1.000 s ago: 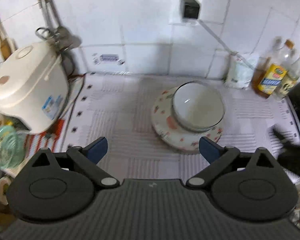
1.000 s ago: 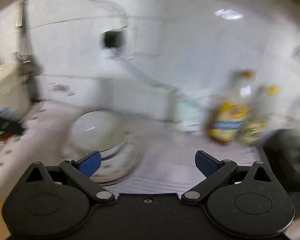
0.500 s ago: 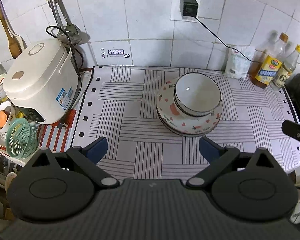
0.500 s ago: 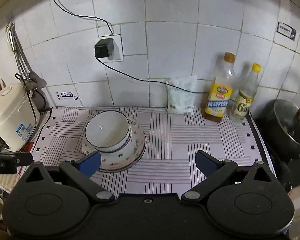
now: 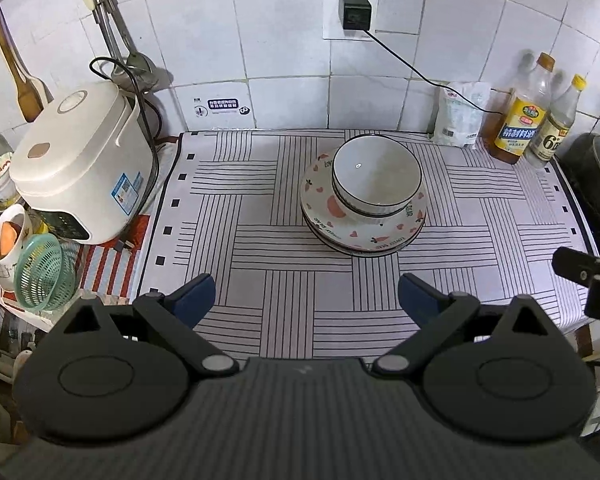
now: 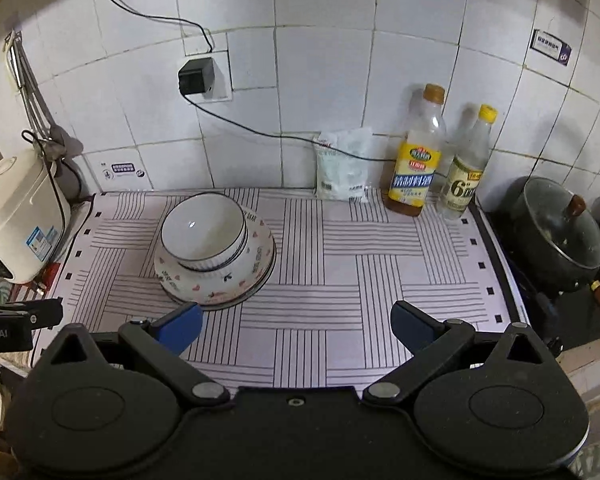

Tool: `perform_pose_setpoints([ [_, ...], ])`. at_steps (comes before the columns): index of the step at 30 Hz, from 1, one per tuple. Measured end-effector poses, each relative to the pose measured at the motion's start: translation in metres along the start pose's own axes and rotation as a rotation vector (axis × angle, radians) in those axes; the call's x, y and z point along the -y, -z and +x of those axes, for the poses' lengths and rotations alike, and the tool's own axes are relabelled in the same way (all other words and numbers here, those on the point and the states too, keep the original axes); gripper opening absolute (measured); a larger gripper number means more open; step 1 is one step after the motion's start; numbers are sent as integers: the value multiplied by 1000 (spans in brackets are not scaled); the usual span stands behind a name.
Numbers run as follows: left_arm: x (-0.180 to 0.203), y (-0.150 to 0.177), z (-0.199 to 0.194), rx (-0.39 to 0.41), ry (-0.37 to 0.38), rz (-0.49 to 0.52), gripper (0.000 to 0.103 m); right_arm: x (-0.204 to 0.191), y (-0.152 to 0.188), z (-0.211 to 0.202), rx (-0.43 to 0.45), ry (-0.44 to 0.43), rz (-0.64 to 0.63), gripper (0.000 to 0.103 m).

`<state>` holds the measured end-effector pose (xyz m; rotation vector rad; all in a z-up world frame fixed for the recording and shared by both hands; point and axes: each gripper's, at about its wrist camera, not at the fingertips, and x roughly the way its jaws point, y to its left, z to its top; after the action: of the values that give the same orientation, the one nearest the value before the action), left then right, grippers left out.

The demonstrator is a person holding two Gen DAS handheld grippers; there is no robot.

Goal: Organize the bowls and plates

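A white bowl with a dark rim [image 5: 376, 178] [image 6: 204, 230] sits nested on a stack of patterned plates with pink hearts [image 5: 360, 232] [image 6: 220, 280], on the striped cloth in the middle of the counter. My left gripper [image 5: 306, 300] is open and empty, held back above the counter's front edge, with the stack ahead and slightly right. My right gripper [image 6: 296, 326] is open and empty, also held back, with the stack ahead to its left.
A white rice cooker [image 5: 80, 160] [image 6: 12, 216] stands at the left, with a green basket [image 5: 44, 272] beside it. Two bottles [image 6: 416, 160] [image 5: 524, 120] and a white bag [image 6: 344, 168] stand at the back right. A lidded black pot [image 6: 556, 232] sits at the far right.
Both grippers have pulled back and up from the stack, and the views have steadied from blur. The bowl and plates have stayed in place.
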<state>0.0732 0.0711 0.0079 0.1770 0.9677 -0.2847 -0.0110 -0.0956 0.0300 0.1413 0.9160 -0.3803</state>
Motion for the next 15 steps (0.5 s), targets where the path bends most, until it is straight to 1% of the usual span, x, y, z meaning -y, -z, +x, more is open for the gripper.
perform_pose_setpoints([
  [3, 1, 3, -2, 6, -9, 6, 99, -1, 3, -1, -3, -4, -5, 102],
  [9, -2, 9, -6, 37, -3, -33, 99, -1, 9, -4, 25, -30, -11, 102],
  [12, -3, 11, -8, 53, -6, -41, 99, -4, 11, -6, 41, -13, -34, 102],
  [15, -2, 13, -10, 81, -8, -30, 99, -6, 13, -9, 59, -9, -51, 102],
])
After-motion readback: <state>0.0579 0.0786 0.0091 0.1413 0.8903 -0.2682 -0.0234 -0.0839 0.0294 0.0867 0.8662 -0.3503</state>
